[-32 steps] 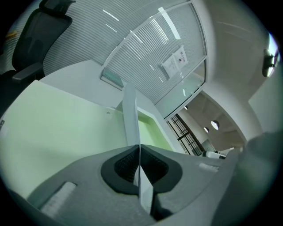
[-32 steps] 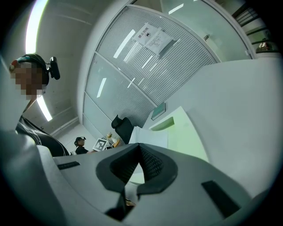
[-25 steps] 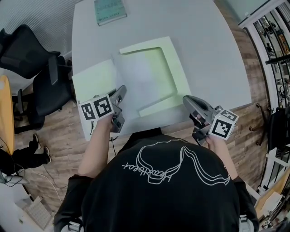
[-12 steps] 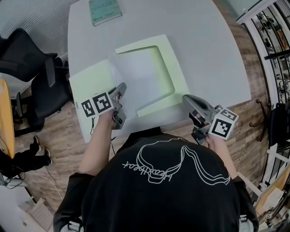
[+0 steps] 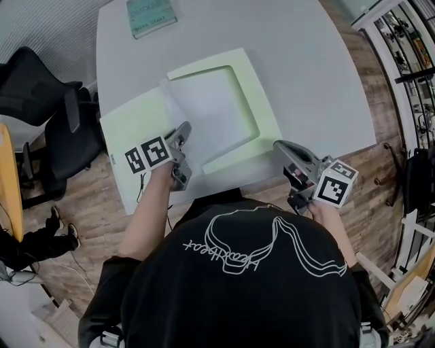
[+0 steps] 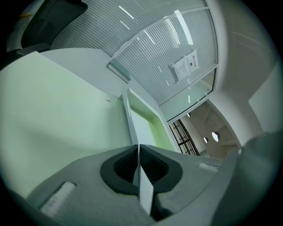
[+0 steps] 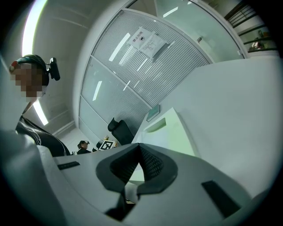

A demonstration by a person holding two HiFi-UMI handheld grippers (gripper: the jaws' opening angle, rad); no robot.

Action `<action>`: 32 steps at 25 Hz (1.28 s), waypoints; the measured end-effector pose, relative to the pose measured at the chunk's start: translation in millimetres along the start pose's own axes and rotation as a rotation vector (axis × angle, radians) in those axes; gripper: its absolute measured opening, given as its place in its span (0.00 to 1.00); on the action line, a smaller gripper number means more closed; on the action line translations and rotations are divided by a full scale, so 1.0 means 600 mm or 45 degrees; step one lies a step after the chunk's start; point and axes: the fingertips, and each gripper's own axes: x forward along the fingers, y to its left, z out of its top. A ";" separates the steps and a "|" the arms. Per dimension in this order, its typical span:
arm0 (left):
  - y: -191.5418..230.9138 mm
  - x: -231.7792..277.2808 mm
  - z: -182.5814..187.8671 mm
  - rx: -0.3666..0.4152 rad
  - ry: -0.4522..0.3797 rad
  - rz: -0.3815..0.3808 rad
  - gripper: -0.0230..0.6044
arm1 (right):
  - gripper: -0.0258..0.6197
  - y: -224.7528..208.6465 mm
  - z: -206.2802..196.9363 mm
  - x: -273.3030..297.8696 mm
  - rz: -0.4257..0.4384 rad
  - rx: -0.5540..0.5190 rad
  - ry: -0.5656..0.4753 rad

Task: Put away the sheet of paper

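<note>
Left gripper [image 6: 138,148]: clamped on the sheet of paper [image 5: 207,109] (seen edge-on between its pads)
Right gripper [image 7: 138,149]: closed, empty, at the table's [image 5: 312,81] near edge

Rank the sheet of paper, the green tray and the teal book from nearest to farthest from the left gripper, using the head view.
1. sheet of paper: clamped in the left gripper at its near corner.
2. green tray: just beyond, to the right, under the sheet.
3. teal book: at the far edge of the table.
</note>
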 end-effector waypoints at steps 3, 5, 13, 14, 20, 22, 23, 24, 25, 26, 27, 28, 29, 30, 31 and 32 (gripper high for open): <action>0.003 0.009 -0.004 0.002 0.026 -0.011 0.05 | 0.05 -0.004 -0.001 -0.002 -0.009 0.006 -0.002; 0.004 0.014 -0.007 0.003 0.048 -0.016 0.05 | 0.05 -0.006 -0.001 -0.003 -0.014 0.011 -0.008; -0.004 0.041 -0.026 0.014 0.132 -0.042 0.09 | 0.05 -0.013 -0.008 -0.007 -0.028 0.033 -0.017; -0.006 0.045 -0.028 0.014 0.145 -0.048 0.12 | 0.06 -0.014 -0.009 -0.007 -0.030 0.035 -0.016; -0.016 0.064 -0.037 0.027 0.197 -0.060 0.16 | 0.06 -0.020 -0.011 -0.009 -0.039 0.047 -0.023; -0.017 0.069 -0.039 0.033 0.211 -0.056 0.19 | 0.06 -0.021 -0.011 -0.010 -0.044 0.049 -0.025; -0.018 0.072 -0.040 0.036 0.218 -0.053 0.20 | 0.05 -0.022 -0.011 -0.011 -0.046 0.049 -0.027; -0.019 0.075 -0.041 0.037 0.225 -0.051 0.22 | 0.05 -0.022 -0.010 -0.011 -0.047 0.050 -0.029; -0.021 0.077 -0.041 0.039 0.231 -0.051 0.23 | 0.06 -0.022 -0.010 -0.011 -0.048 0.050 -0.032; -0.023 0.079 -0.042 0.040 0.237 -0.051 0.24 | 0.05 -0.022 -0.010 -0.012 -0.048 0.051 -0.034; -0.025 0.081 -0.044 0.042 0.242 -0.050 0.25 | 0.05 -0.022 -0.010 -0.012 -0.049 0.052 -0.035; -0.027 0.082 -0.045 0.047 0.246 -0.046 0.26 | 0.06 -0.022 -0.012 -0.013 -0.050 0.054 -0.036; -0.028 0.083 -0.046 0.056 0.249 -0.041 0.27 | 0.05 -0.022 -0.013 -0.014 -0.051 0.056 -0.036; -0.029 0.084 -0.046 0.068 0.252 -0.033 0.28 | 0.05 -0.023 -0.013 -0.015 -0.052 0.057 -0.036; -0.030 0.086 -0.046 0.082 0.255 -0.025 0.29 | 0.05 -0.024 -0.014 -0.015 -0.054 0.059 -0.036; -0.030 0.088 -0.046 0.097 0.257 -0.018 0.29 | 0.05 -0.026 -0.014 -0.014 -0.055 0.062 -0.038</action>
